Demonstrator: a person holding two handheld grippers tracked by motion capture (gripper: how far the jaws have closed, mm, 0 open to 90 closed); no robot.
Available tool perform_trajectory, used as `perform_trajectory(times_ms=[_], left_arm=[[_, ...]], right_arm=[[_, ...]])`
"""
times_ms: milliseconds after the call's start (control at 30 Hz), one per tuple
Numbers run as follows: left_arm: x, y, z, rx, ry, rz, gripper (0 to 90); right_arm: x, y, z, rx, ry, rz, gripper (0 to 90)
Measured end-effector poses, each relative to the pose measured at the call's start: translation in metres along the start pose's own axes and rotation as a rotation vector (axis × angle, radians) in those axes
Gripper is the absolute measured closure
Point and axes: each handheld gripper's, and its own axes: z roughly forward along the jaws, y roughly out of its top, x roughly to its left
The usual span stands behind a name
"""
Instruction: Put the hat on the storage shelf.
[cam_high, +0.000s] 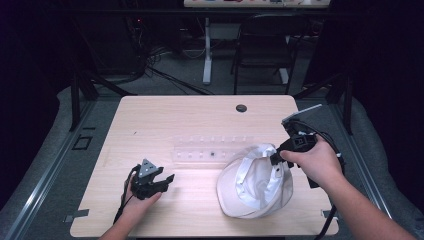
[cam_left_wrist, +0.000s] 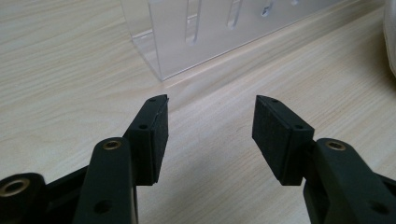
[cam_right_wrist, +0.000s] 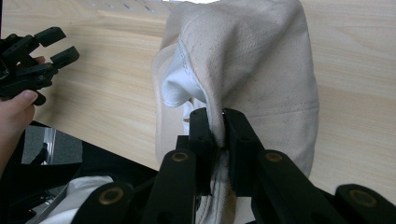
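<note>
A cream-white cap (cam_high: 255, 182) lies upside down on the right half of the wooden table (cam_high: 150, 120), its white lining showing. My right gripper (cam_high: 275, 159) is shut on the cap's rim at its far right side; in the right gripper view the jaws pinch a fold of the cap (cam_right_wrist: 252, 60) at my right gripper (cam_right_wrist: 218, 126). My left gripper (cam_high: 169, 181) rests low over the table at the front left, open and holding nothing. In the left gripper view my left gripper (cam_left_wrist: 210, 126) faces bare wood, a little short of a clear plastic rack (cam_left_wrist: 210, 32).
The clear plastic rack (cam_high: 210, 148) with slots lies across the table's middle, just behind the cap. A round cable hole (cam_high: 241, 108) sits near the far edge. A chair (cam_high: 265, 45) and a desk leg stand beyond the table. Dark floor and metal rails flank both sides.
</note>
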Motion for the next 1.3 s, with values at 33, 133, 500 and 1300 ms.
perform_trajectory(times_ms=[33,133,500,1300], left_arm=[[0.0,0.0,0.0,0.0,0.0,0.0,46.4],[0.0,0.0,0.0,0.0,-0.001,0.001,46.4],[0.0,0.0,0.0,0.0,0.0,0.0,46.4],[-0.002,0.0,0.0,-0.006,-0.015,0.0,46.0]], right_arm=[[0.001,0.0,0.0,-0.003,0.0,0.008,82.3],[0.002,0.001,-0.003,0.0,0.007,0.014,82.3],[0.003,0.005,-0.01,0.016,0.125,0.043,82.2],[0.012,0.012,-0.025,-0.017,0.259,0.055,82.3]])
